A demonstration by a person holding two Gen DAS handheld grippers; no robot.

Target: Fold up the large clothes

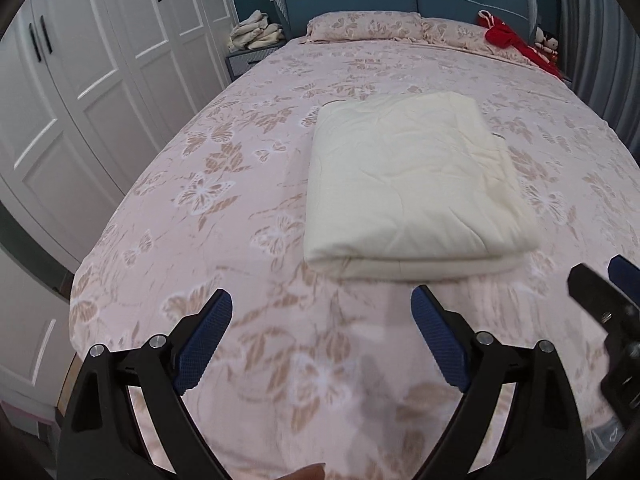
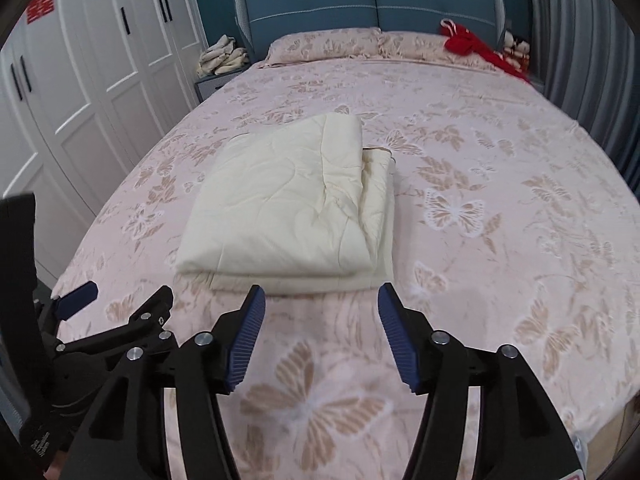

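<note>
Cream quilt [image 1: 416, 188] lies folded mid-bed [image 1: 240, 184]; your left tongs [image 1: 322, 312] and right tongs [image 2: 322, 304] hang released short of its near edge.

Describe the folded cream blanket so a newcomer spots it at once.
Start from the big bed with the pink butterfly-print cover and blue headboard. In the middle of the bed, toward its foot, lies the cream blanket, folded into a thick rectangle. It is the only plain, unpatterned item on the cover, unlike the red garment by the pillows.
</note>
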